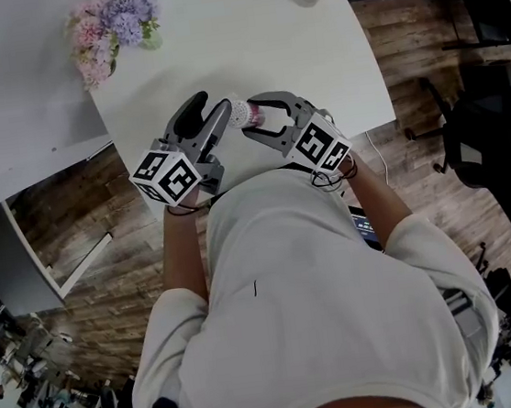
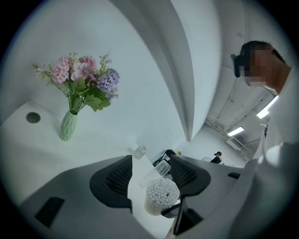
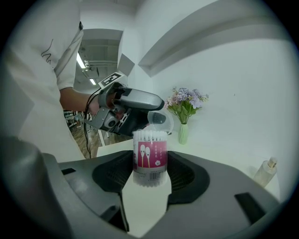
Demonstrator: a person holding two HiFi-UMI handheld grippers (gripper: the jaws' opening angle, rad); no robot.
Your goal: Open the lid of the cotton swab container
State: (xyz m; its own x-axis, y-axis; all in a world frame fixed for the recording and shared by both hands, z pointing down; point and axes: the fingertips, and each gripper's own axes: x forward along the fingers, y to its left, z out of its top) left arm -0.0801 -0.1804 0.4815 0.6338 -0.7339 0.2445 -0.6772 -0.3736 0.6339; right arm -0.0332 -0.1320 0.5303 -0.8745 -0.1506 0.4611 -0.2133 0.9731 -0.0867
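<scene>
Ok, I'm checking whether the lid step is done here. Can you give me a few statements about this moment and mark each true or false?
1. The right hand-held gripper is clamped on the cotton swab container. True.
2. The container's lid is closed. False: it is flipped open, and the swab tips are exposed.
3. A vase of flowers stands on the white table. True.
4. The left hand-held gripper has its jaws shut together. False: they stand wide apart, with the clear lid between them near one pad.
</scene>
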